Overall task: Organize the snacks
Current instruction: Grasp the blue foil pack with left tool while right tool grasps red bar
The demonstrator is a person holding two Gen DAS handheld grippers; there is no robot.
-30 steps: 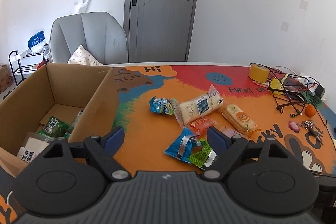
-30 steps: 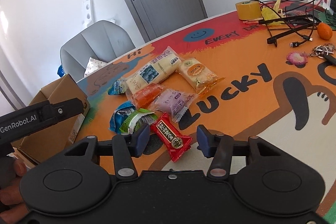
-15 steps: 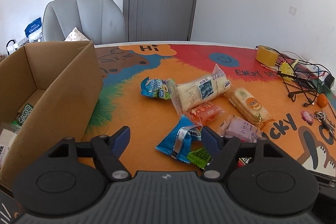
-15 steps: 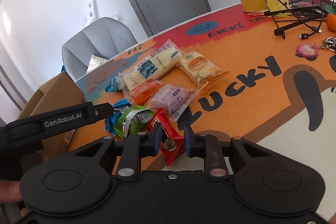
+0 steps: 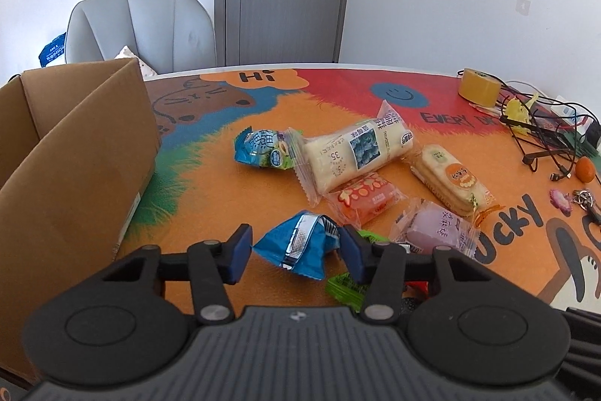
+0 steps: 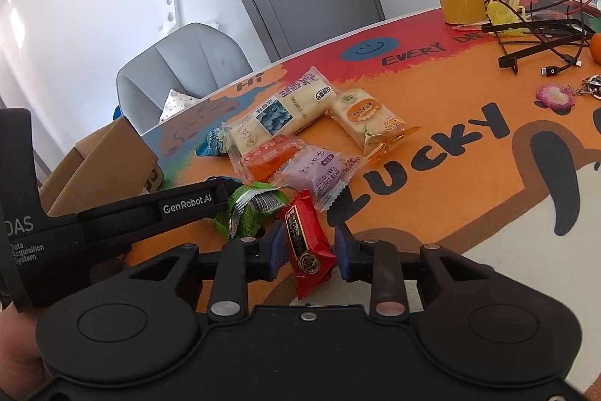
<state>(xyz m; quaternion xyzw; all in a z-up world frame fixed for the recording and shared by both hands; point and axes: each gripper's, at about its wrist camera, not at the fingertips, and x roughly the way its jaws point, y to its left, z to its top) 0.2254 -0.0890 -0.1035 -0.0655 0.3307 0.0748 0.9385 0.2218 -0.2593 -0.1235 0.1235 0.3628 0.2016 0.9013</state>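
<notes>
Fingers (image 6: 276,252) flank red packet (image 6: 306,243), long axis pointing away.

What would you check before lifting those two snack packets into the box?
1. Left gripper straddles the blue packet: ok.
2. Left jaws closed on it: not ok, gaps show on both sides.
3. Right gripper straddles the red packet: ok.
4. Right jaws firmly pinching it: cannot tell.
5. Green packet clear of both grips: cannot tell, it touches both packets.
6. Cardboard box open and near the left gripper: ok.
</notes>
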